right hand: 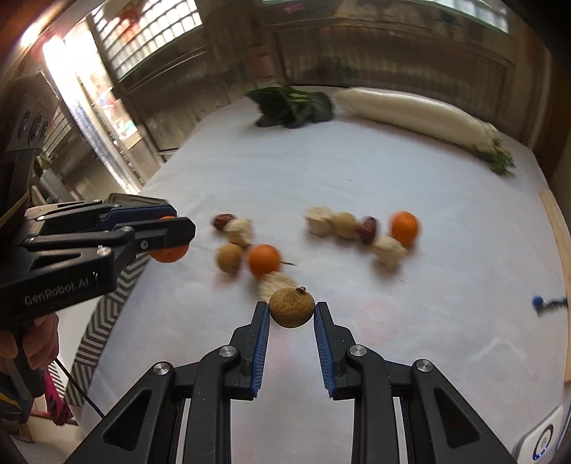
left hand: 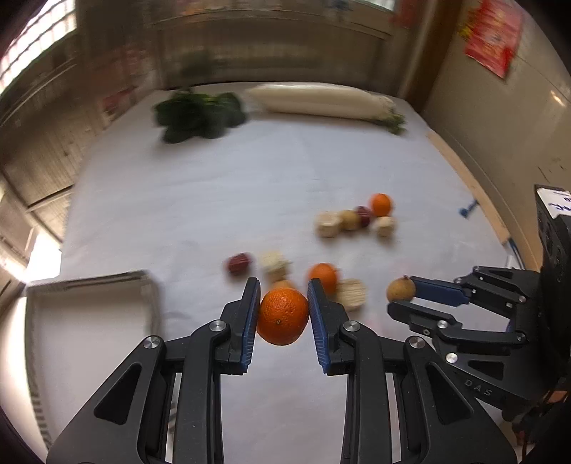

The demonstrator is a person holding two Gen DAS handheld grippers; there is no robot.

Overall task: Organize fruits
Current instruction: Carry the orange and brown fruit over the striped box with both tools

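Two hand-held grippers are loaded: the left (left hand: pixel 283 312) clamps an orange (left hand: pixel 283 316); the right (right hand: pixel 291 313) clamps a brown fruit (right hand: pixel 291 308); both above the counter (left hand: pixel 214 200), other fruits (left hand: pixel 353 218) beyond.

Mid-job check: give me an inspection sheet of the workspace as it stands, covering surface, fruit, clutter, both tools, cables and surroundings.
Surface: white tablecloth, patterned-rim tray at its left edge.
Job's things: two loose clusters of small fruit, each with an orange; blurred.
Clutter: leafy greens, white radishes at the far end; small blue object at the right edge.
Grippers: left tool shut on an orange; right tool shut on a brown round fruit.
Cables: black cable below the left tool.
Surroundings: windows, red poster.
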